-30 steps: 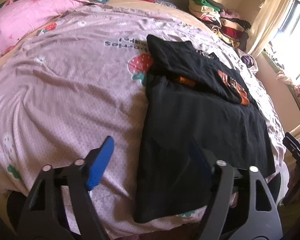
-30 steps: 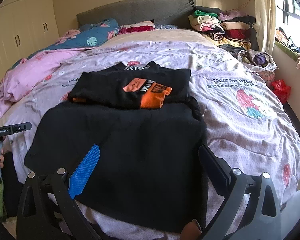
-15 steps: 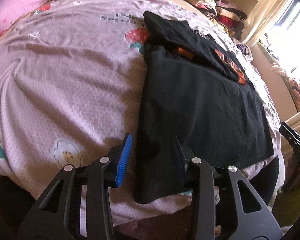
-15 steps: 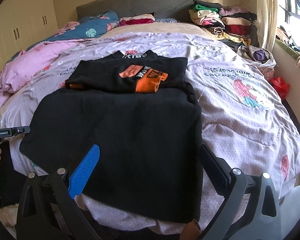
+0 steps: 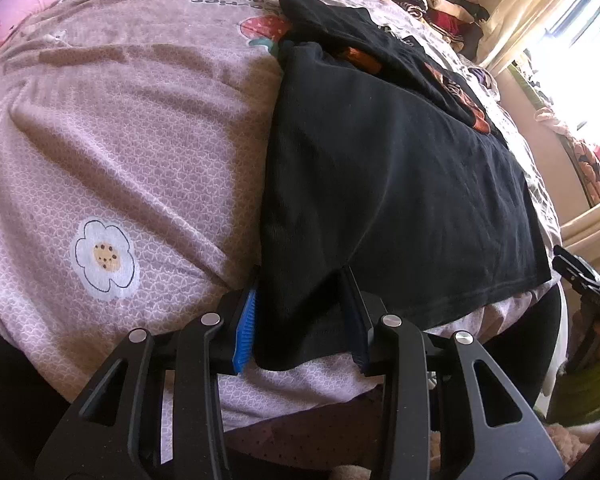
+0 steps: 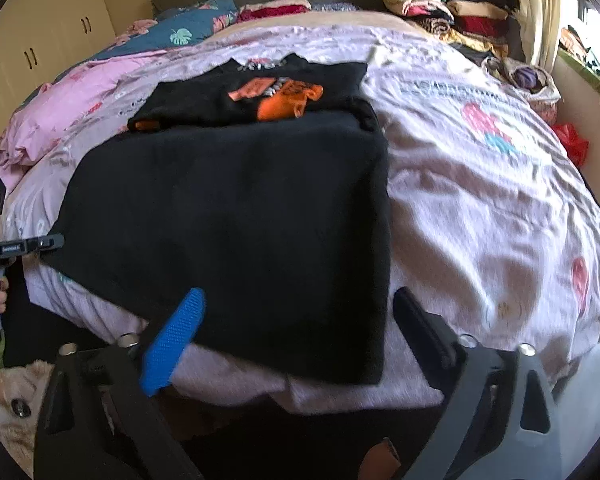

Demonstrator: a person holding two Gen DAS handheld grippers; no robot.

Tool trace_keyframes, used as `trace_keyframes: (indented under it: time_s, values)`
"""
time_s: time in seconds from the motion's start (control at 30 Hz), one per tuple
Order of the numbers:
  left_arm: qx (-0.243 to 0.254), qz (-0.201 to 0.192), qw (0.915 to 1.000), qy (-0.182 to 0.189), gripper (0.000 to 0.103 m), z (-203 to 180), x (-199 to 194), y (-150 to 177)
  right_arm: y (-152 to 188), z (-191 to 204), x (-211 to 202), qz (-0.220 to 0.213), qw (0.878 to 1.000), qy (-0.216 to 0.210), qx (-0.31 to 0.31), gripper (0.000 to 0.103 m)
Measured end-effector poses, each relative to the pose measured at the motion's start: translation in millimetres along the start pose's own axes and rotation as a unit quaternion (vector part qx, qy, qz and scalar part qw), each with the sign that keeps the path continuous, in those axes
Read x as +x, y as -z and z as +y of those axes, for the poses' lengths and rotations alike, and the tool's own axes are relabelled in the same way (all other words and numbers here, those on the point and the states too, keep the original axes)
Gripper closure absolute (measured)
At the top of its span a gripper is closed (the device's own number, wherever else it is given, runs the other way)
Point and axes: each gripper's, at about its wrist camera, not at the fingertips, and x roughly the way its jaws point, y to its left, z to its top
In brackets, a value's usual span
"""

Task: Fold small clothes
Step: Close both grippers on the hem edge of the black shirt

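The left gripper (image 5: 300, 320) is pinching the near left corner of the black shirt (image 5: 400, 184): its jaws have just been closing, and the cloth is bunching into a ridge between the blue pad and the dark one. The right gripper (image 6: 296, 328) is straddling the near right corner of the same shirt, its jaws standing wide though they have just been closing a little; the hem is lying between them but the pads are not pressing on it.

The shirt is lying flat on the bedspread (image 5: 120, 160), its near hem at the bed's edge and its top end already folded over, showing an orange print (image 6: 286, 100).

To do this well, the right gripper is probably needing to slide onto the corner and close on the cloth alone, not on the bedspread beneath. The left looks to be catching shirt only, but the underside is hidden. Both corners should then be rising together and travelling toward the print, keeping the hem taut and level, so the fold is landing square rather than skewed.
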Motion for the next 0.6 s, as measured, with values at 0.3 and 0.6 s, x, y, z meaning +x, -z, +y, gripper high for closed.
trace_keyframes:
  time_s: [0.3, 0.6]
  values:
    - [0.0, 0.004, 1.0, 0.001, 0.073, 1, 0, 1, 16, -25, 19, 0.042, 0.998, -0.002, 0.037, 0.048]
    - [-0.002, 0.003, 1.0, -0.005, 0.084, 2, 2, 3, 15, -20, 5, 0.009, 0.999, -0.037, 0.014, 0.094]
